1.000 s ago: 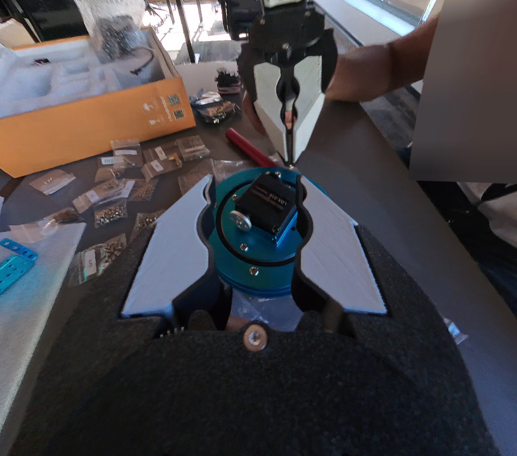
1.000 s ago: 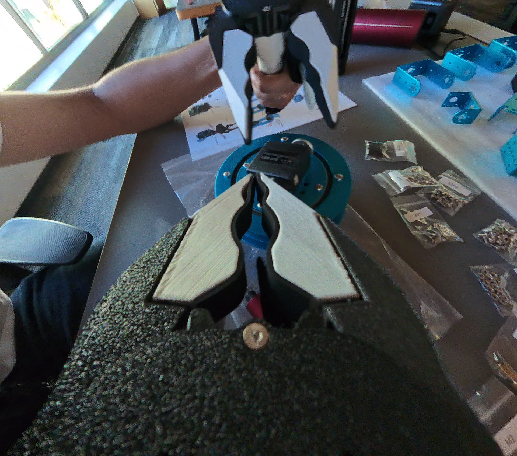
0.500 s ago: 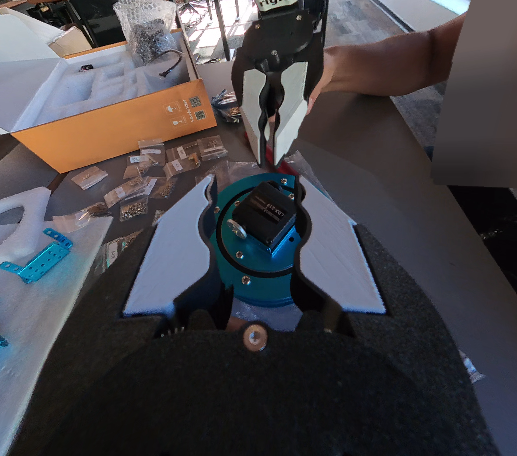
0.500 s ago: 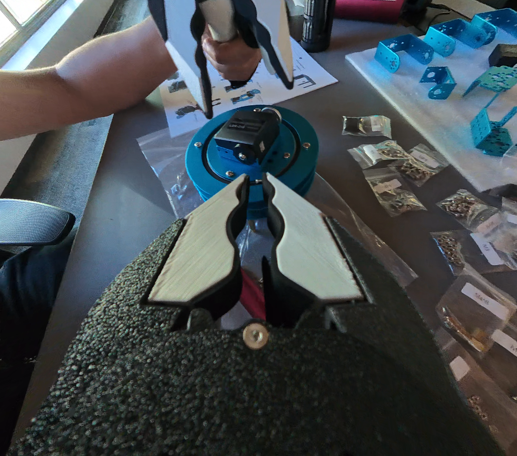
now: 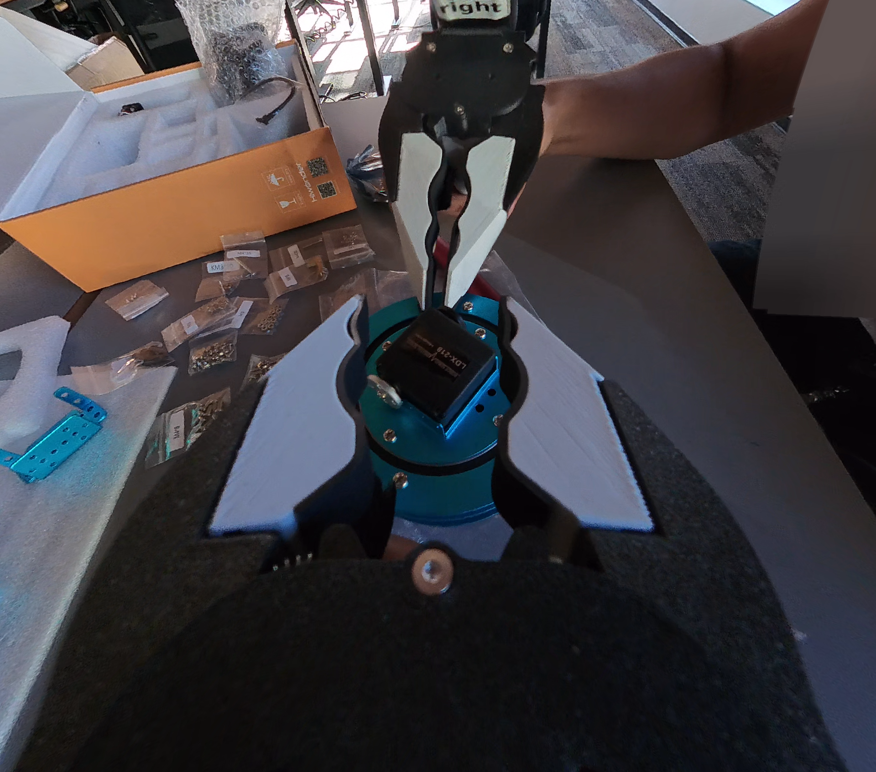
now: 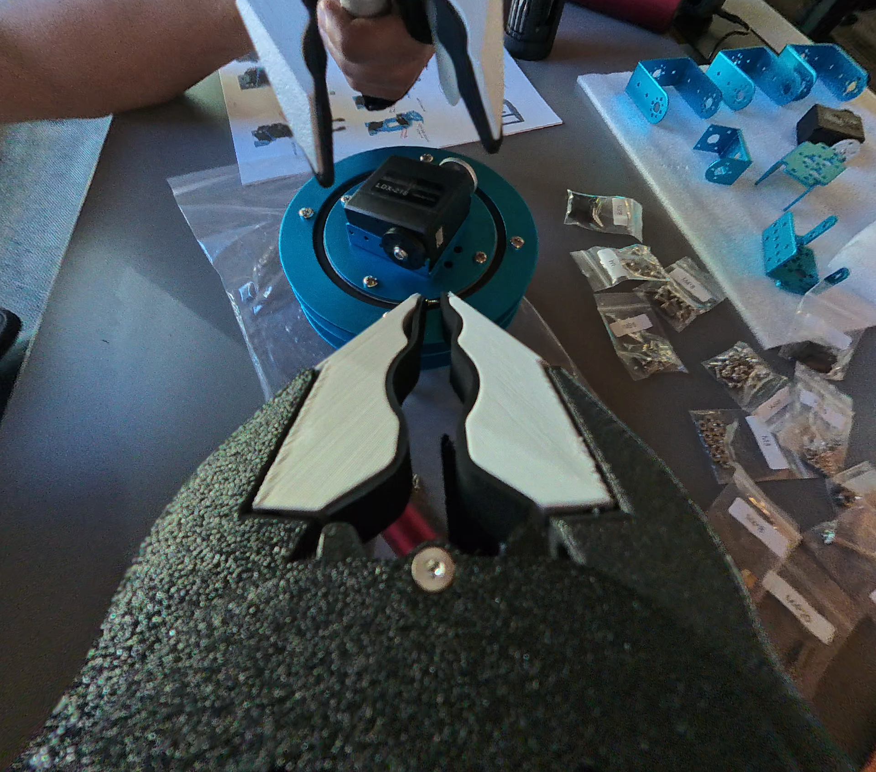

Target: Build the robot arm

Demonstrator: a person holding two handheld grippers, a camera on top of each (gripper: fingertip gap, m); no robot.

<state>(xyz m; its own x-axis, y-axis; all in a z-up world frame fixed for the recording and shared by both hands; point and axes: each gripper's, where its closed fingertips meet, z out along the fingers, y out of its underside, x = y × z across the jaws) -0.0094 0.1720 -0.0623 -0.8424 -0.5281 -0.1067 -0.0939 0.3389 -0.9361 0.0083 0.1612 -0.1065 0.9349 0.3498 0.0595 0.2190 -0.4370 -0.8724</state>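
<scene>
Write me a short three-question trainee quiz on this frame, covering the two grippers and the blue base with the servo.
1. True or false: the left gripper is shut on the black servo.
2. The black servo sits on: A) the orange box; B) the blue round base; C) the white foam sheet.
3. Which is spread wider, the left gripper or the right gripper?
Key: 1 false, it is open. 2 B. 3 the left gripper.

1 blue round base (image 6: 332, 304), 1 black servo (image 6: 407, 204) on it, 2 tools, 1 orange box (image 5: 180, 209).
</scene>
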